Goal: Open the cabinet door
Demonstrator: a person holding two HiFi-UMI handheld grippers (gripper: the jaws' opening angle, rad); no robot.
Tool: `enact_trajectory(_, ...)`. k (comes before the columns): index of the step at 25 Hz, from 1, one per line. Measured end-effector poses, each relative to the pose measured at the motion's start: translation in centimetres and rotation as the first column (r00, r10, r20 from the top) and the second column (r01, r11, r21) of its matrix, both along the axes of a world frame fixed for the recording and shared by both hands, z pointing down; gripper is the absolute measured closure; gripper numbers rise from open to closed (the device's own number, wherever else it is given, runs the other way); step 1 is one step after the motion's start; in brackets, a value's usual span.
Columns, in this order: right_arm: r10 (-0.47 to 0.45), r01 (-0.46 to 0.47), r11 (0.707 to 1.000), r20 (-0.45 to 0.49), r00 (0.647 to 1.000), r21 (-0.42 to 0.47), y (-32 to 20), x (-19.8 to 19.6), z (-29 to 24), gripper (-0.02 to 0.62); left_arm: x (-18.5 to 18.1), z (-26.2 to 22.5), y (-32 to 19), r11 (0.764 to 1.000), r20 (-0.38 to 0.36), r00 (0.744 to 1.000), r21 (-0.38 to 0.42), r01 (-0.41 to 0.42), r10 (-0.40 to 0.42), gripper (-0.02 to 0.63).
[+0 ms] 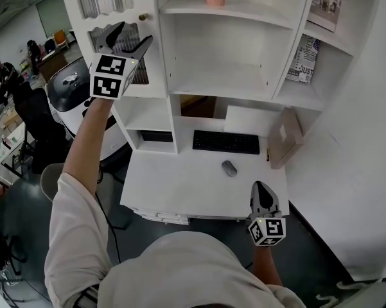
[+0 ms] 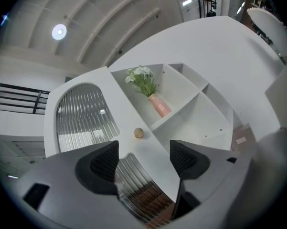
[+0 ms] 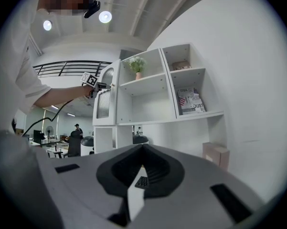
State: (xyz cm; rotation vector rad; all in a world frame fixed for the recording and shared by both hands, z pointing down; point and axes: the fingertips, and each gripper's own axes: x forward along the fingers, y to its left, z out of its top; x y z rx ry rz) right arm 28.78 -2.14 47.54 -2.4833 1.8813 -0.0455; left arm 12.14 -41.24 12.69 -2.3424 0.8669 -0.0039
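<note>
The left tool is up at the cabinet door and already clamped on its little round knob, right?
Not clamped: the left tool is up at the cabinet door, but its jaws stand apart with the round knob beyond them, untouched. The left gripper view shows it.

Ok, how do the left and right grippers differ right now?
On the left gripper the fingers stand apart; on the right gripper they are together. The left gripper is raised in front of the cabinet door, close to its knob; the right gripper sits low by the near edge of the desk, well away from the door. What they share: neither holds anything.
</note>
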Motion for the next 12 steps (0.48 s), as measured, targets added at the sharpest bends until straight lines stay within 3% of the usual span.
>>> enact_trajectory(12, 0.052, -0.052, 0.999, 0.017, 0.999, -0.011, 2.5, 2.3, 0.8, 0.592, 1.7, -1.5, -1.2, 0.999, 0.005, 0.999, 0.015, 0.035, -0.035, 0.295)
